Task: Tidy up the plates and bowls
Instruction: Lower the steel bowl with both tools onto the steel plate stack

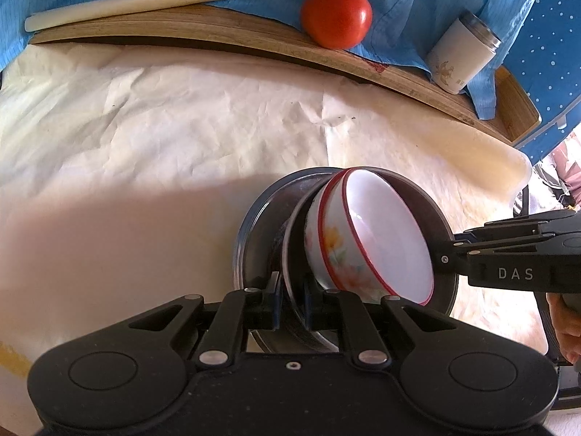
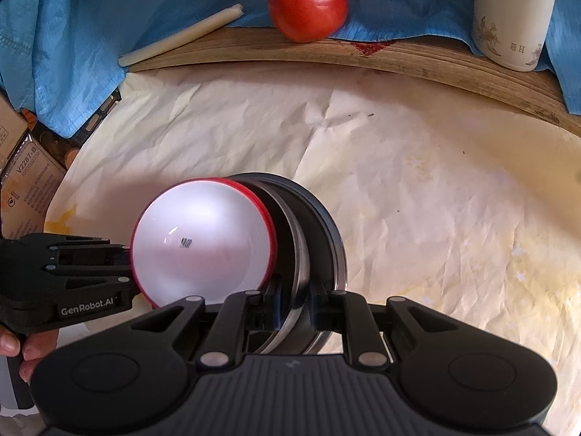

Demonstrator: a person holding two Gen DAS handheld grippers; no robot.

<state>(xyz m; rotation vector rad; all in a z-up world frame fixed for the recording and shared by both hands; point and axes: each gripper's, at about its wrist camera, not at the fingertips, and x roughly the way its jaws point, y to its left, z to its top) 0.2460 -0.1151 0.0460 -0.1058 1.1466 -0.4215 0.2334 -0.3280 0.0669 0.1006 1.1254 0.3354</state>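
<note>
Right gripper (image 2: 295, 305) is clamped on the rim of the dark plate (image 2: 290, 254), which is tipped up on edge. The white bowl (image 2: 201, 241) with its red rim sits inside it, facing the camera. Left gripper (image 2: 125, 263) comes in from the left, touching the bowl's edge. Behind them, a tomato (image 2: 308, 4) rests on blue cloth (image 2: 90, 18).

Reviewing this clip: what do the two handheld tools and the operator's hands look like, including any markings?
Both tools are matte black, with linkage arms and silver pivot pins. The right tool carries white "DAS" lettering on its side; the left tool reads "GenRobot.AI". The right one's body is ribbed. Bare fingers of the left hand show; no sleeves or cables are visible.
</note>
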